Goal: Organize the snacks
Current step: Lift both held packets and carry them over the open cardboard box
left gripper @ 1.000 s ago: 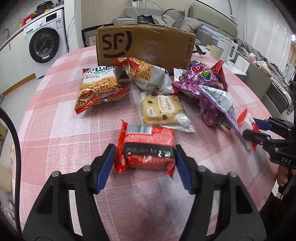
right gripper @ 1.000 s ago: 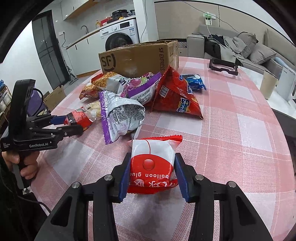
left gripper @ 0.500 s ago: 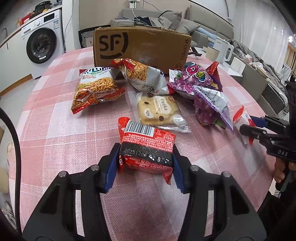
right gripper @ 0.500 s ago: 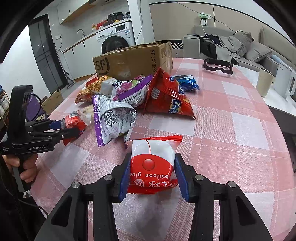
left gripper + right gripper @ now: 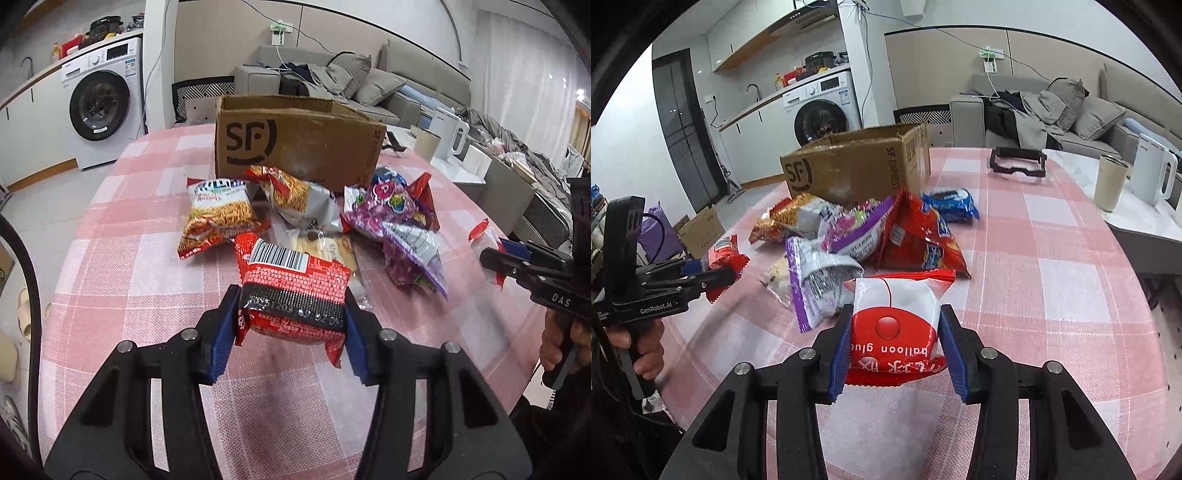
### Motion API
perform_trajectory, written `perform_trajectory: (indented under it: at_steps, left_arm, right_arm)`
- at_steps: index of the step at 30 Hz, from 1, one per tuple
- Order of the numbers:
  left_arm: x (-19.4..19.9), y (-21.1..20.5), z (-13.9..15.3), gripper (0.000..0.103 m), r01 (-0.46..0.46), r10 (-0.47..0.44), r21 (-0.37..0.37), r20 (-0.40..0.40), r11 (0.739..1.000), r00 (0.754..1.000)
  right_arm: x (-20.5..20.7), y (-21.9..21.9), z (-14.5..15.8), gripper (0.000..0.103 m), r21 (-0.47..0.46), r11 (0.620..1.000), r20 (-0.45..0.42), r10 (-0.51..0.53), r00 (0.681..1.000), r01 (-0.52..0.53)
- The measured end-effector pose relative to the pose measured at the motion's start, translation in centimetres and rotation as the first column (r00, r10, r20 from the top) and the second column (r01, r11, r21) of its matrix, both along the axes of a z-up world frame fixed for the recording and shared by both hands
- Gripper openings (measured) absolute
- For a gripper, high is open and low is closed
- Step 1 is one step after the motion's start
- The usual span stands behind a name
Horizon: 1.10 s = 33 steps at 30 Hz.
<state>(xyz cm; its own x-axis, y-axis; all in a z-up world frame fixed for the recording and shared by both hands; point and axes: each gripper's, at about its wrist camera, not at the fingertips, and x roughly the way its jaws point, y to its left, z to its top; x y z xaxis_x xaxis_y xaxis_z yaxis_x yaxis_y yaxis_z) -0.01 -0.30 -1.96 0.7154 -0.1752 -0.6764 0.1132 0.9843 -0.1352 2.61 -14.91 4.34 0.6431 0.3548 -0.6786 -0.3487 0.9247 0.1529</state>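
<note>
My left gripper (image 5: 290,328) is shut on a red snack packet with a barcode (image 5: 293,284) and holds it above the table. My right gripper (image 5: 895,347) is shut on a red and white "balloon glue" packet (image 5: 894,325), also lifted. An open SF cardboard box (image 5: 295,142) stands at the far side of the table; it also shows in the right wrist view (image 5: 857,166). Between box and grippers lies a pile of snack bags: orange noodle bags (image 5: 218,218), a purple bag (image 5: 399,221), a red triangular bag (image 5: 919,236) and a blue packet (image 5: 951,205).
The table has a pink checked cloth (image 5: 129,258). A black frame (image 5: 1017,164), a beige cup (image 5: 1112,188) and a white kettle (image 5: 1154,179) stand at the far right. A washing machine (image 5: 103,107) and a sofa (image 5: 1034,114) are beyond the table.
My left gripper has closed on the red barcode packet and lifted it off the table. My right gripper has risen with its packet, which it held throughout.
</note>
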Motion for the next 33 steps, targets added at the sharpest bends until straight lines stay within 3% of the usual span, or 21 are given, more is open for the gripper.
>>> perform_trajectory:
  at_steps: [10, 33]
  left_arm:
    - [1.8, 0.2, 2.4, 0.049, -0.051, 0.051, -0.001, 0.035, 0.999, 0.998]
    - [7.7, -1.2, 7.8, 0.049, -0.050, 0.046, 0.028, 0.126, 0.998, 0.991]
  right_arm:
    - [1.8, 1.0, 2.9, 0.045, 0.032, 0.999, 0.055, 0.030, 0.998, -0.031]
    - [8.2, 3.2, 6.6, 0.046, 0.068, 0.994, 0.127, 0.072, 0.989, -0.081]
